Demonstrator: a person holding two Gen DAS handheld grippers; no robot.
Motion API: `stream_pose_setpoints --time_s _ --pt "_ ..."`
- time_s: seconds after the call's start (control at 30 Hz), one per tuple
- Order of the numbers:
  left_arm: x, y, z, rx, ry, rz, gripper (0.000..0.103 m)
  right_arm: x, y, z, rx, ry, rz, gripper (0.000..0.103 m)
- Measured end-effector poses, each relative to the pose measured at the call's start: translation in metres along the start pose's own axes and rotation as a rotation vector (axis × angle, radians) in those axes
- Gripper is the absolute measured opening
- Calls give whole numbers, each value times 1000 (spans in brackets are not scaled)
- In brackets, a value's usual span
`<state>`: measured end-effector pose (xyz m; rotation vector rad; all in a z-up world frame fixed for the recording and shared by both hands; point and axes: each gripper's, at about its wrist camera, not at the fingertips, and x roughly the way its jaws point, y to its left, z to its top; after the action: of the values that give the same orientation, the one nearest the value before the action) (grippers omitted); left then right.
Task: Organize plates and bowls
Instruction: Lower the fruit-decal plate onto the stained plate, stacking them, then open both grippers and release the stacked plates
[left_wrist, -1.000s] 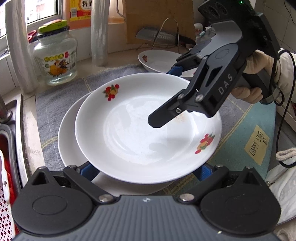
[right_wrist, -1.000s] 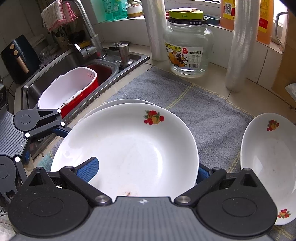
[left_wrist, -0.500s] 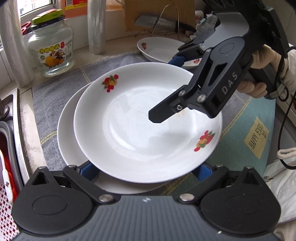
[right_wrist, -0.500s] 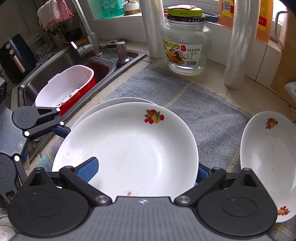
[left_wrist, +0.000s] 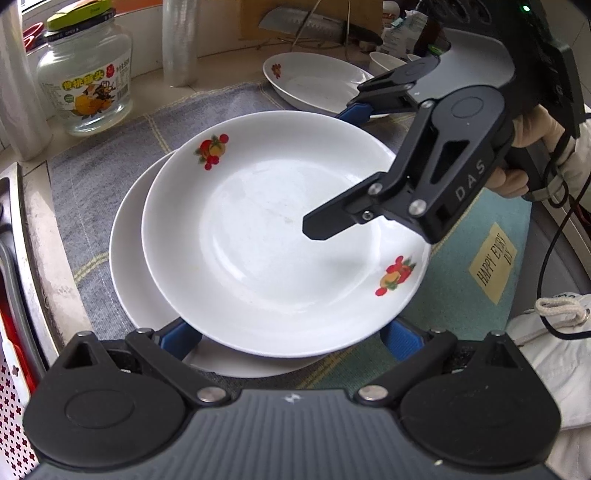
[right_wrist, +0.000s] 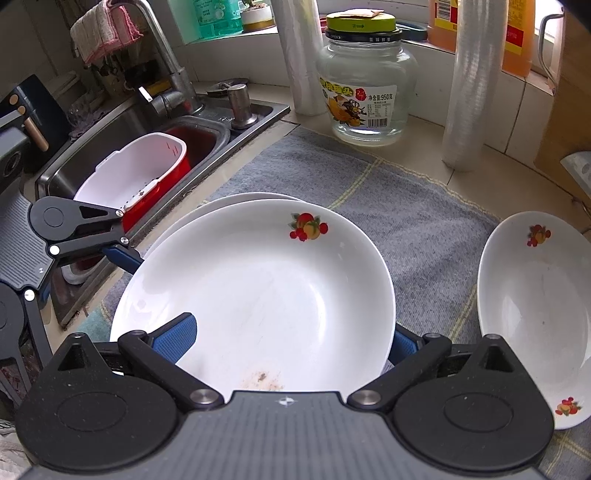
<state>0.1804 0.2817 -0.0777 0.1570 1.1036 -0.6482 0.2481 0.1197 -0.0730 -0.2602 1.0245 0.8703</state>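
A white fruit-print plate (left_wrist: 266, 236) lies on a second white plate (left_wrist: 129, 280), shifted right of it, on a grey mat. It also shows in the right wrist view (right_wrist: 266, 295) above the lower plate (right_wrist: 207, 210). My left gripper (left_wrist: 291, 338) is open, its blue fingers (left_wrist: 181, 338) under the top plate's near rim. My right gripper (right_wrist: 291, 336) is open across the opposite rim, one finger (right_wrist: 177, 332) over the plate, the other outside it. A third fruit-print plate (right_wrist: 532, 310) lies apart to the right.
A glass jar (right_wrist: 365, 77) and two plastic-wrap rolls (right_wrist: 469, 85) stand behind the mat. A sink (right_wrist: 110, 140) with a red-and-white basket (right_wrist: 136, 173) lies left. A knife rack (left_wrist: 314, 26) and small bowl (left_wrist: 384, 61) stand at the back. A teal mat (left_wrist: 476, 280) lies right.
Both grippers have drawn back and up a little from the stack, so the plates sit lower in each view. The top plate has stayed on the lower plate.
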Motion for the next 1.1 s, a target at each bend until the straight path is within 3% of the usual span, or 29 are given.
stream_pose_setpoints --time_s 0.57,1.1 --pt "-5 7 8 -1 55 -43 101 -8 4 -12 20 -2 23 103" --pt "-8 1 6 10 53 -17 101 -15 8 -22 23 2 31 103"
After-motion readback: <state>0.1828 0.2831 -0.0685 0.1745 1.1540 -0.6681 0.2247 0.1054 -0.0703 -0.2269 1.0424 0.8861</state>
